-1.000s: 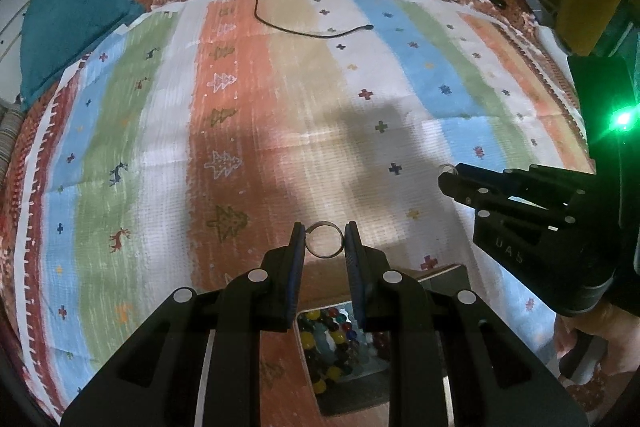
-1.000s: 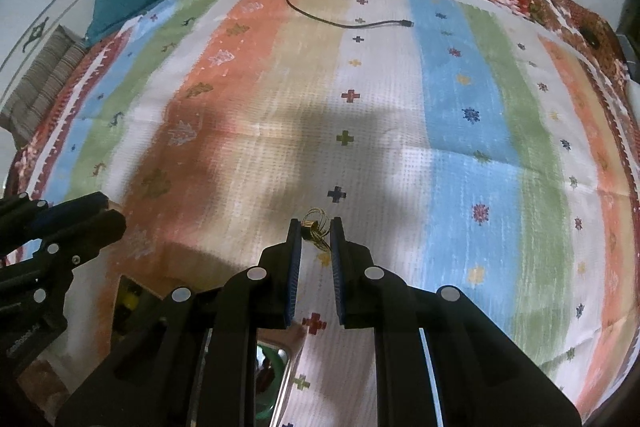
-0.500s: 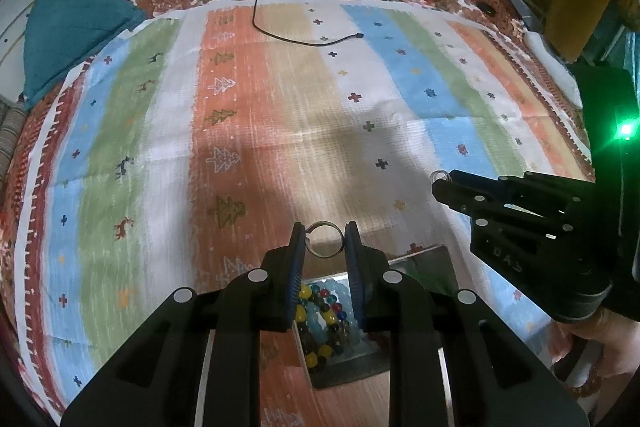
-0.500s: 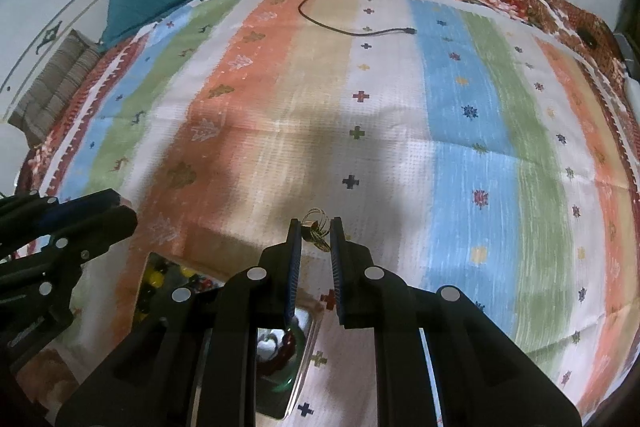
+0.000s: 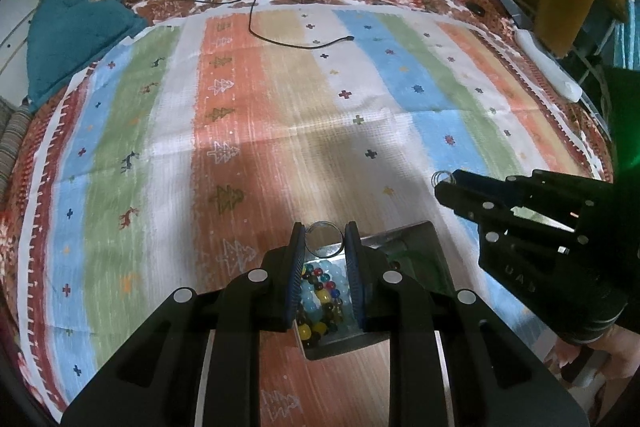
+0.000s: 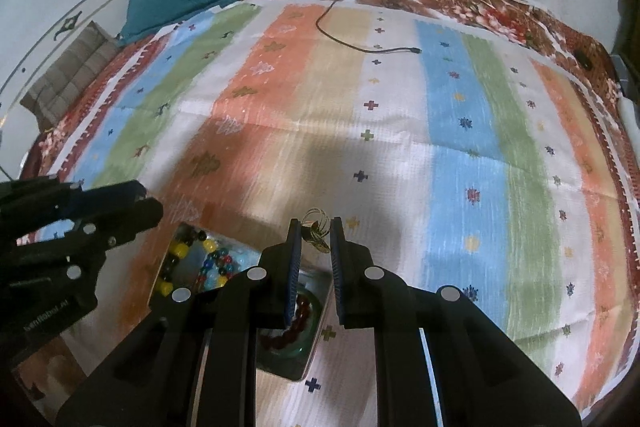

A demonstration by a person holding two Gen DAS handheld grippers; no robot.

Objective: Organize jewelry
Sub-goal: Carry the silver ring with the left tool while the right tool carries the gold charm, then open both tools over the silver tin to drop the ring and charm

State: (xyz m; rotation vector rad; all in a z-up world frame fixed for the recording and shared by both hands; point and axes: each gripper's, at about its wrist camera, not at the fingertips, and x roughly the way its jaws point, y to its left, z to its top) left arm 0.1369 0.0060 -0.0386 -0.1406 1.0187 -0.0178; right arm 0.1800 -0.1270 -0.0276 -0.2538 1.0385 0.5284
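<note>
My left gripper (image 5: 324, 239) is shut on a thin silver ring (image 5: 324, 239) and holds it above a metal tray (image 5: 420, 239) of coloured beads (image 5: 320, 291). My right gripper (image 6: 315, 231) is shut on gold wire earrings (image 6: 316, 225), held over the same tray (image 6: 316, 331), above its compartment with a dark red bead bracelet (image 6: 294, 327). The right gripper also shows in the left wrist view (image 5: 440, 187), right of the tray. The left gripper shows in the right wrist view (image 6: 152, 203), at the left.
A striped, patterned cloth (image 5: 280, 107) covers the bed. A black cable (image 5: 304, 45) lies at the far end. A teal pillow (image 5: 76, 31) sits at the far left. A white power strip (image 5: 548, 67) lies at the right edge.
Both grippers have pulled back and up with their jewelry, so the tray with beads has come further into view beneath them.
</note>
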